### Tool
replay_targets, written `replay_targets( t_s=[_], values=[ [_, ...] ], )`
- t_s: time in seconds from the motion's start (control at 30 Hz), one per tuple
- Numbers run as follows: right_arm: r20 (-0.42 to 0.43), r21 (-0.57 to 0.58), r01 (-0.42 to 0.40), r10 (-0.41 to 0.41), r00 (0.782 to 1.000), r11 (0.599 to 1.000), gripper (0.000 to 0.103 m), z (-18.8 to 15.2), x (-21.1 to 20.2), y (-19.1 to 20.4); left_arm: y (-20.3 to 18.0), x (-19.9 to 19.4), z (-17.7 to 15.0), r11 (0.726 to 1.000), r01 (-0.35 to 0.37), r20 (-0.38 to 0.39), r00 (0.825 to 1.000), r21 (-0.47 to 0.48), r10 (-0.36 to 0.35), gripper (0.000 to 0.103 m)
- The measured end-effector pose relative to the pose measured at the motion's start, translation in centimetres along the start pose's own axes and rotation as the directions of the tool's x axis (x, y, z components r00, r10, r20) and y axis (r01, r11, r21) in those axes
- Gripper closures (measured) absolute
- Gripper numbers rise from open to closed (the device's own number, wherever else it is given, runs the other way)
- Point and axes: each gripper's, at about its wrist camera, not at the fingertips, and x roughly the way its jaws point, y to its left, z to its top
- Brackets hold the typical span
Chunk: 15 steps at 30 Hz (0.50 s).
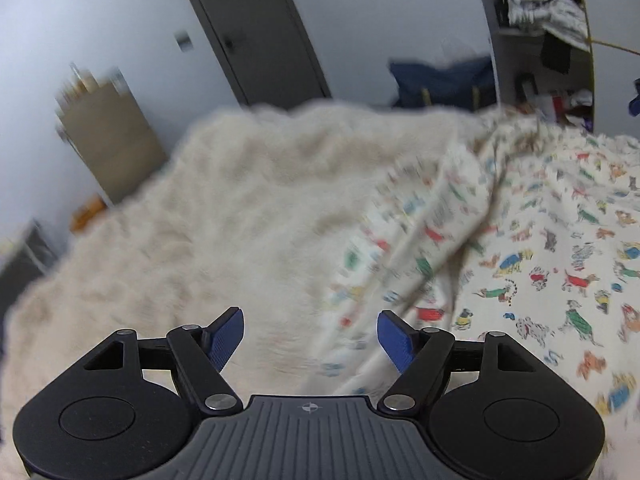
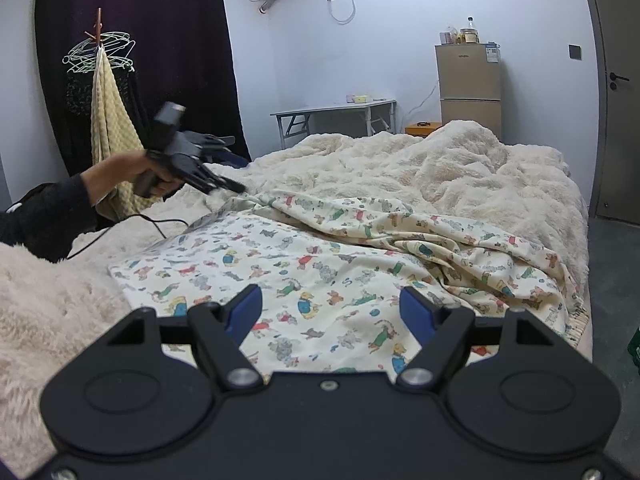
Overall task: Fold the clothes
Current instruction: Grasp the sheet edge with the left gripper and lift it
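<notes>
A cream cloth printed with small coloured dogs [image 2: 320, 264] lies on the bed, flat on its near part and rumpled along its far and right edge. My right gripper [image 2: 331, 294] hovers over the flat near part, open, with nothing between its blue pads. In the right wrist view a hand holds my left gripper [image 2: 236, 188] above the cloth's far left corner, apart from the fabric. The left wrist view is blurred: the left gripper [image 1: 310, 318] stands open and empty, with the printed cloth [image 1: 540, 260] to its right.
A fluffy cream blanket [image 2: 400, 160] covers the bed. A black cable [image 2: 160, 224] trails across it at the left. Behind stand a folding table [image 2: 336, 110], a small fridge [image 2: 470, 88], a dark curtain [image 2: 160, 40] and a rack with a yellow towel [image 2: 108, 120].
</notes>
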Motion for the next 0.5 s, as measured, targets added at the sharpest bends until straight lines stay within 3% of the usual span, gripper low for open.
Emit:
replay_targets(
  t_s=[0.07,0.2,0.23,0.27,0.37,0.43,0.5],
  values=[
    [-0.002,0.001,0.007,-0.007,1.0,1.0,0.029,-0.1,0.0,-0.2,0.3,1.3,-0.7,0.999,0.02,-0.019,1.0,-0.036,-0.021,0.033],
    [-0.003,0.017,0.011,-0.011,1.0,1.0,0.029,-0.1,0.3,-0.5,1.9,2.2,-2.2,0.983,0.062,0.019,0.998,-0.173,-0.06,0.03],
    [-0.004,0.017,0.009,-0.009,1.0,1.0,0.029,-0.1,0.4,-0.4,2.1,2.4,-2.4,0.981,0.068,0.029,0.998,-0.182,-0.064,0.038],
    [-0.006,0.015,0.008,-0.007,1.0,1.0,0.029,-0.1,0.5,-0.3,2.2,2.2,-2.5,0.98,0.077,0.039,0.997,-0.185,-0.071,0.057],
    [-0.015,-0.002,-0.001,0.001,1.0,1.0,0.029,0.0,0.8,0.1,2.1,2.4,-2.0,0.983,0.083,0.06,0.995,-0.166,-0.074,0.087],
    [-0.017,-0.009,-0.005,0.005,1.0,1.0,0.029,0.0,0.9,0.3,1.5,2.3,-1.4,0.992,0.027,0.071,0.997,-0.123,-0.018,0.096],
    [-0.013,-0.005,-0.003,0.003,1.0,1.0,0.029,-0.1,0.8,0.2,1.1,1.9,-0.8,0.995,-0.05,0.092,0.994,-0.083,0.058,0.097]
  ],
)
